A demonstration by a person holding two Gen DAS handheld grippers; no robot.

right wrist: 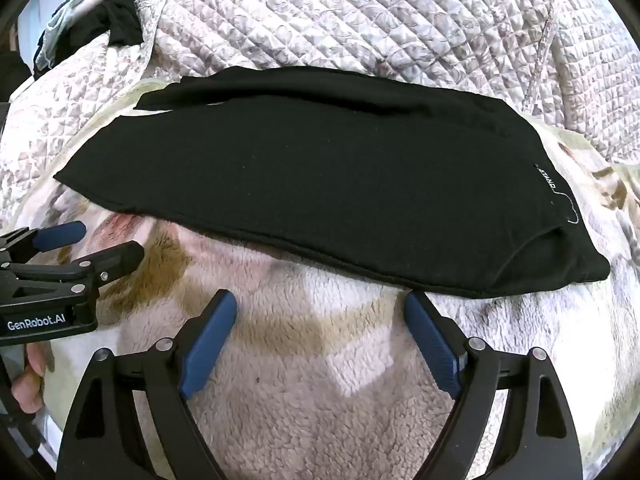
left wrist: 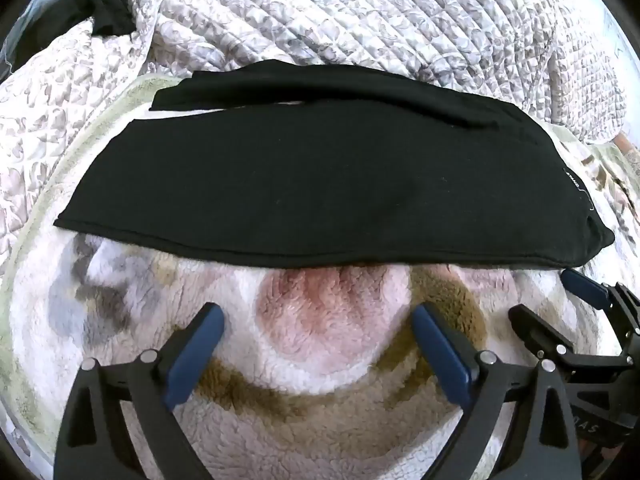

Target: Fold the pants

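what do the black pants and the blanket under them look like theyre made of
Black pants: seemingly a soft matte knit, maybe cotton jersey; no sheen, limp flat drape, stitched hem. Blanket: likely plush fleece or sherpa; a fuzzy, clumped pile shows throughout.

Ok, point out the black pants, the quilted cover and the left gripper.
black pants (left wrist: 280, 184), left wrist view, middle of top layer
quilted cover (right wrist: 360, 20), right wrist view, bare far part
left gripper (left wrist: 318, 320), left wrist view, between fingertips

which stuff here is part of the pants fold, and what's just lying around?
Part of the job:
- black pants, lying flat on the fleece blanket
- left gripper, open, holding nothing
- right gripper, open, holding nothing

Just lying about:
- fleece blanket underneath
- quilted bedspread behind
- dark clothes bunched at the far left
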